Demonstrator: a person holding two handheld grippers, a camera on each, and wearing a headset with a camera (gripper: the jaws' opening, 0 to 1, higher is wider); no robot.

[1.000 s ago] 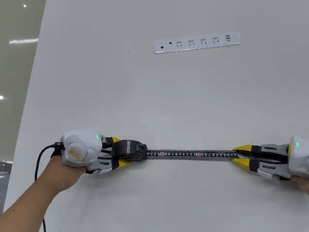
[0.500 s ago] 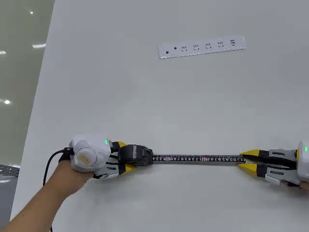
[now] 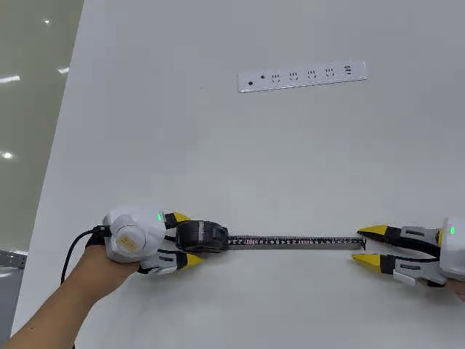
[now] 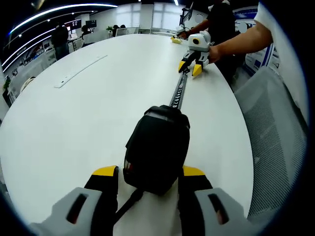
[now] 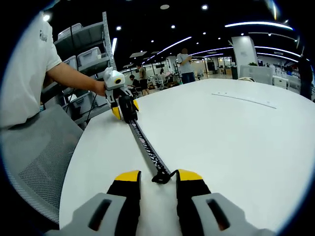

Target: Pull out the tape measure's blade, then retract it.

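left gripper (image 3: 187,238): jaws closed on the black tape measure (image 3: 201,236), which rests on the white table (image 3: 218,160) at lower left. blade (image 3: 294,241): drawn out flat along the table toward the right. right gripper (image 3: 369,245): jaws now spread apart, where half a second ago they pinched the blade's end hook (image 5: 161,177); the hook lies loose between the yellow tips. reading: the pull-out looks complete and the blade released, so retraction into the case is likely the step at hand.
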